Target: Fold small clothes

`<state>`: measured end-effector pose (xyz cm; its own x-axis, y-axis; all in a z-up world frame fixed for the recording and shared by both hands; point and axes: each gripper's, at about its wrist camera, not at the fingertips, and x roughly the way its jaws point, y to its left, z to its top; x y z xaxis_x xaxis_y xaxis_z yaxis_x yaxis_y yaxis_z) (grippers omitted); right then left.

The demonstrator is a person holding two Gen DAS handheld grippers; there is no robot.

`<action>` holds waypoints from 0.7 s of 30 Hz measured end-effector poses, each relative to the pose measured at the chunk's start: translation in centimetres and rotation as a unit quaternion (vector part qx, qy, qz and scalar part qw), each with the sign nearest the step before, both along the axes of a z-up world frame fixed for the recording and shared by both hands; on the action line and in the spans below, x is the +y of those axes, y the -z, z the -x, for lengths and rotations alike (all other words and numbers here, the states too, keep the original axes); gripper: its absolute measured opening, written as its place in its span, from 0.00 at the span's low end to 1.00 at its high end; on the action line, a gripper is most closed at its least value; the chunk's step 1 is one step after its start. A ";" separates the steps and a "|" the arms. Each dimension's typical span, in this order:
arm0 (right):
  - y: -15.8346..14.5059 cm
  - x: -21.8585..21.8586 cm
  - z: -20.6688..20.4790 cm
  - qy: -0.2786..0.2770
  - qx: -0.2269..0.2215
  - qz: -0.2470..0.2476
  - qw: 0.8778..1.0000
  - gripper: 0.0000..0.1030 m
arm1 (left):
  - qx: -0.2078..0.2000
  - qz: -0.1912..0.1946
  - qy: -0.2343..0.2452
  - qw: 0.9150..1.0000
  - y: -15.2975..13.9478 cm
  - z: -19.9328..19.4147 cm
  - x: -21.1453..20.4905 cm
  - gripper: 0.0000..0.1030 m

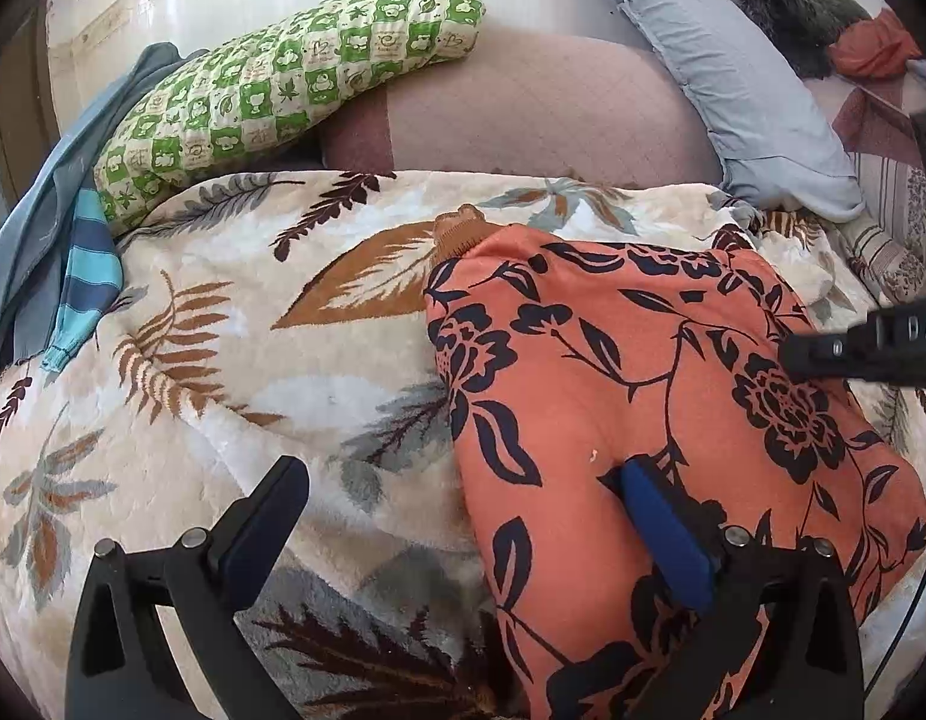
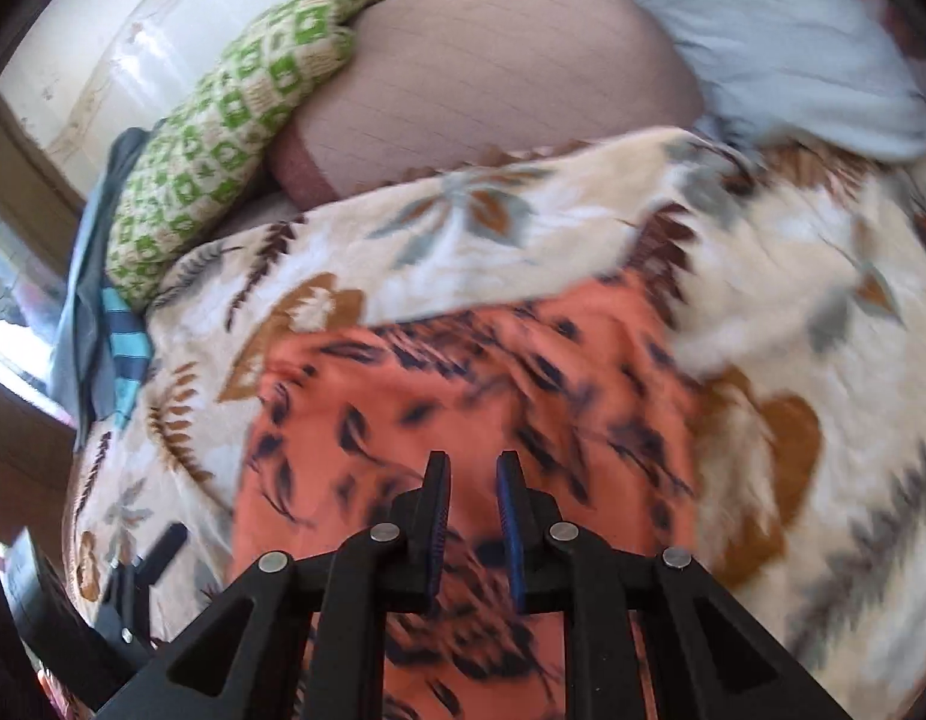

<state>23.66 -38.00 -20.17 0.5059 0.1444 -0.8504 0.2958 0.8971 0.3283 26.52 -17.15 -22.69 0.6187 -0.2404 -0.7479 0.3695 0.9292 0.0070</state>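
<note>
An orange garment with a dark flower print (image 1: 583, 372) (image 2: 463, 372) lies flat on a leaf-patterned fleece blanket (image 1: 252, 360) (image 2: 763, 240). My left gripper (image 1: 463, 474) is open wide. Its blue-padded right finger (image 1: 655, 510) rests on the garment and its left finger stands over the blanket. My right gripper (image 2: 473, 468) hovers over the garment's near half. Its jaws are close together with a narrow empty gap and no cloth pinched. In the left wrist view the right gripper (image 1: 793, 354) reaches in from the right edge, over the garment. The right wrist view is motion-blurred.
A green checked pillow (image 1: 282, 90), a pink cushion (image 1: 523, 108) and a pale blue pillow (image 1: 733, 90) line the far side. A striped blue garment (image 1: 90, 276) and grey-blue cloth (image 1: 30, 210) lie at the left edge. A dark furry item (image 1: 787, 6) sits far right.
</note>
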 end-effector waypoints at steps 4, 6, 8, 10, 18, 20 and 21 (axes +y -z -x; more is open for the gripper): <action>3.0 -0.6 1.2 0.010 -0.018 -0.010 1.000 0.22 | 0.029 0.023 0.001 0.999 0.8 -0.2 0.0 1.00; 2.9 -0.8 1.3 0.008 -0.019 -0.008 1.000 0.22 | 0.036 0.030 -0.001 0.999 0.8 -0.2 0.1 1.00; 2.6 -0.8 1.1 0.003 -0.014 -0.007 1.000 0.22 | 0.044 0.032 -0.004 0.998 0.9 -0.3 0.1 1.00; 2.5 -0.9 1.0 -0.002 -0.010 -0.007 1.000 0.22 | 0.057 0.042 -0.013 0.997 1.2 -0.4 0.1 1.00; 3.1 -1.4 0.7 -0.003 -0.007 -0.035 0.999 0.22 | 0.046 0.011 -0.004 0.999 1.3 0.1 -0.8 1.00; 3.1 -1.4 0.8 -0.003 -0.008 -0.037 0.999 0.23 | 0.038 0.002 0.001 0.999 1.1 0.2 -0.9 1.00; 3.1 -1.4 0.8 -0.004 -0.008 -0.036 0.999 0.23 | 0.034 -0.002 0.003 0.999 1.1 0.2 -1.0 1.00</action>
<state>22.86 -39.35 -23.24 0.5179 0.2091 -0.8295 0.2824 0.8735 0.3965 26.32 -18.12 -23.76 0.5652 -0.2409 -0.7890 0.3752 0.9268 -0.0142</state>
